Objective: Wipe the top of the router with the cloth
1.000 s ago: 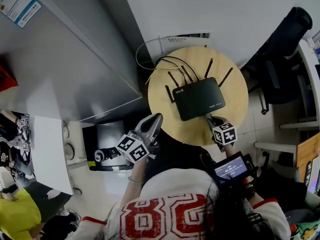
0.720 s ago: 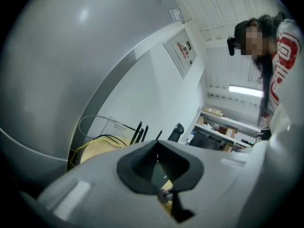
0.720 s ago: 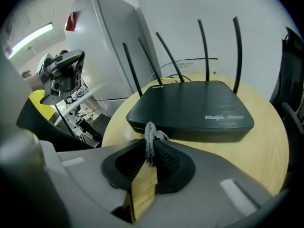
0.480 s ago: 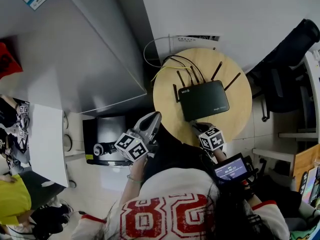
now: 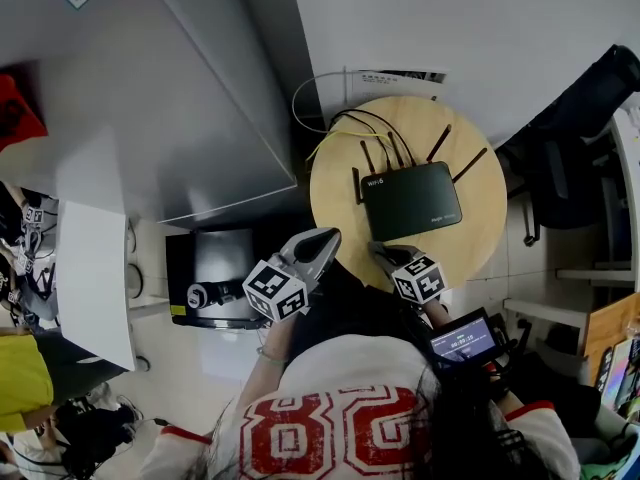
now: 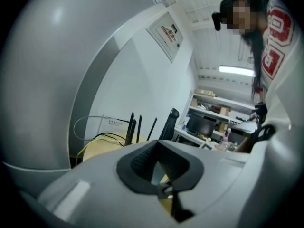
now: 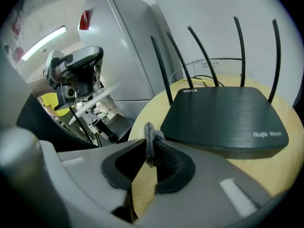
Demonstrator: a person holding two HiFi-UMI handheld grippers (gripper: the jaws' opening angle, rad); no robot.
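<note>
A black router [image 5: 412, 200] with several upright antennas lies flat on a small round wooden table [image 5: 480, 238]. In the right gripper view the router [image 7: 223, 115] fills the middle and right, just beyond the jaws. My right gripper [image 5: 383, 255] hovers at the table's near edge, off the router's near left corner, shut on a small grey cloth [image 7: 150, 139] that pokes up between its jaws. My left gripper [image 5: 322, 245] hangs just left of the table edge, shut with nothing in it. The left gripper view shows only the antennas [image 6: 137, 127] past its jaws.
A tall grey cabinet [image 5: 180, 118] stands left of the table. Yellow and black cables [image 5: 340, 128] trail off the table's far left side. A black office chair [image 5: 580, 98] is at the right, a dark box [image 5: 215, 268] sits on the floor below the left gripper.
My right gripper has slid left along the router's near side, from its near right corner to off its near left corner. The left gripper has drifted slightly toward the table.
</note>
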